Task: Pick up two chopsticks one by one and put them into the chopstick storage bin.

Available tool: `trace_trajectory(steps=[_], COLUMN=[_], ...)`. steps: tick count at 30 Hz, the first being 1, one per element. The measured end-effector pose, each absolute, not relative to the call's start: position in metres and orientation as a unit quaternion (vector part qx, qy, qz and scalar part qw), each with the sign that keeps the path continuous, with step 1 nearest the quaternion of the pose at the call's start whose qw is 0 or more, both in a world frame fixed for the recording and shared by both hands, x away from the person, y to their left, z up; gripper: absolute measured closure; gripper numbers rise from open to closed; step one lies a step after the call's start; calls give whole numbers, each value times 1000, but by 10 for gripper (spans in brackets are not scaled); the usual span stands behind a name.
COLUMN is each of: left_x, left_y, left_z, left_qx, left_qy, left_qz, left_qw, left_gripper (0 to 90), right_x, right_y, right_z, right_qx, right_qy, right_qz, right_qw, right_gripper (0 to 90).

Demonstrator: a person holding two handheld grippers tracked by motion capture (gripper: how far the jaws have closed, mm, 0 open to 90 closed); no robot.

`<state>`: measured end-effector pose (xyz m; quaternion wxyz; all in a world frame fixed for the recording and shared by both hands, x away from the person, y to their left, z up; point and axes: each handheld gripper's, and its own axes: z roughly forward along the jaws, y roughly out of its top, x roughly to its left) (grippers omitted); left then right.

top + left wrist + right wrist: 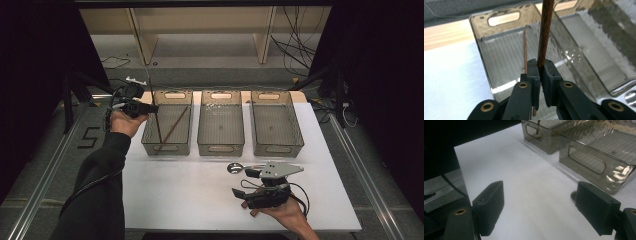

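Note:
My left gripper [151, 107] [540, 66] is shut on a dark wooden chopstick [155, 117] [545, 32], which stands nearly upright with its lower end inside the left grey bin [167, 148] [480, 40]. A second, thinner chopstick [175, 126] [525, 50] lies slanted in that same bin. At the table's front, my right gripper [245, 182] [539, 202] is open, its jaws wide apart over bare white tabletop with nothing between them. A metal spoon [233, 168] [573, 195] lies on the table just beyond its jaws.
Three grey see-through bins stand in a row at the back of the white table [190, 195]: left, middle [221, 146] [586, 157] and right [278, 147]. Dark floor and cables surround the table. A wooden shelf frame [200, 30] stands behind.

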<state>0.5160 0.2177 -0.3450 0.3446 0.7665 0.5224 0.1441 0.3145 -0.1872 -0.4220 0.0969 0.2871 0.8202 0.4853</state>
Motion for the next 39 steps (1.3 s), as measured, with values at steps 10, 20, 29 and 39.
trace_trajectory(steps=[10,20,29,39], left_x=[518,522,525,532], left_y=[221,214,214,211], left_z=[-354,-352,-349,-353], left_qx=[766,779,790,785], left_qy=[527,520,518,527], left_qz=[140,140,138,136], left_qw=[340,322,298,296], left_gripper=[843,843,843,831], right_x=[315,315,314,314], right_y=[-186,-186,-186,-185], right_z=[-423,-424,-424,-425], right_qx=[286,286,287,287], right_qy=[822,823,823,824], right_qz=[483,481,481,480], right_qw=[96,96,97,94], right_gripper=[238,239,240,239])
